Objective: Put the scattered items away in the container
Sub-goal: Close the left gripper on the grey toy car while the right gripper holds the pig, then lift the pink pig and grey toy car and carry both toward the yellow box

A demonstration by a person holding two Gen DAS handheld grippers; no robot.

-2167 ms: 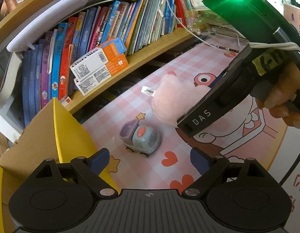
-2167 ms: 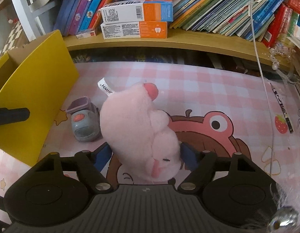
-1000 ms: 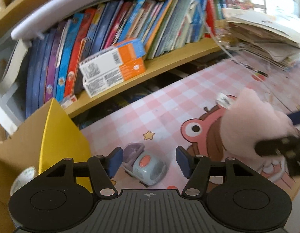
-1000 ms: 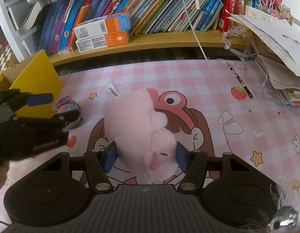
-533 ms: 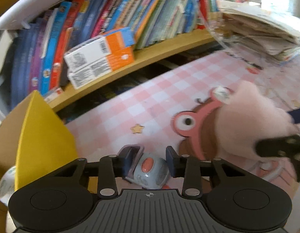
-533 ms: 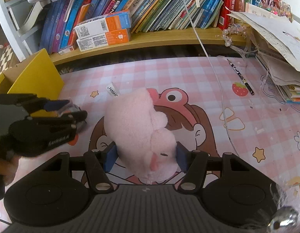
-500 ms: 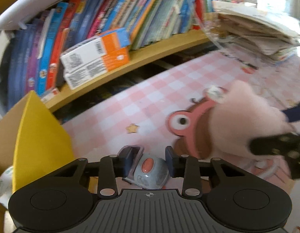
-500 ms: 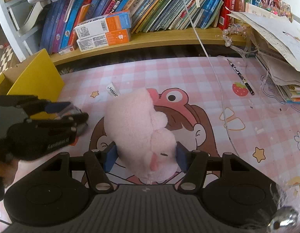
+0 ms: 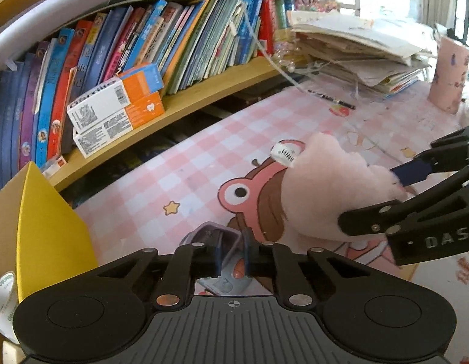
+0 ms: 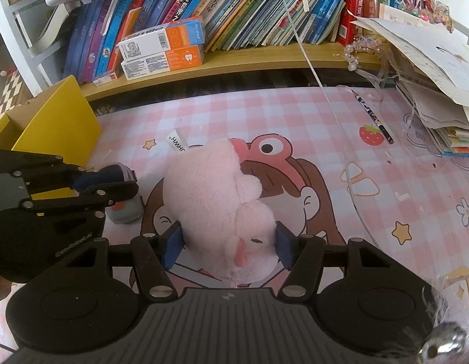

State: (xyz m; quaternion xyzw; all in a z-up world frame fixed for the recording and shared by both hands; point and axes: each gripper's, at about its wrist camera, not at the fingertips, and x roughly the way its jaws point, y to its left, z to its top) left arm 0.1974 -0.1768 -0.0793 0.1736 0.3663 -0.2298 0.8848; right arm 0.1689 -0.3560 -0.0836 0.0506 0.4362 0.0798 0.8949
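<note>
My right gripper (image 10: 228, 247) is shut on a pink plush toy (image 10: 219, 203) and holds it over the pink checked mat; the plush also shows at the right of the left wrist view (image 9: 325, 188). My left gripper (image 9: 233, 256) is shut on a small grey and purple toy car (image 9: 214, 273), which sits low on the mat; the car shows at the left of the right wrist view (image 10: 126, 206). A yellow cardboard box (image 9: 49, 230) stands at the left, just beside the car, also in the right wrist view (image 10: 58, 121).
A low wooden shelf (image 10: 234, 57) with books and two orange and white cartons (image 10: 161, 51) runs along the back. A paper stack (image 10: 431, 91) sits at the right, with a pencil (image 10: 374, 118) and a thin cord on the mat. A tape roll (image 9: 4, 303) lies in the box.
My left gripper has come down over the toy car and closed its fingers on it. My right gripper has lifted the plush and holds it about where it was half a second ago.
</note>
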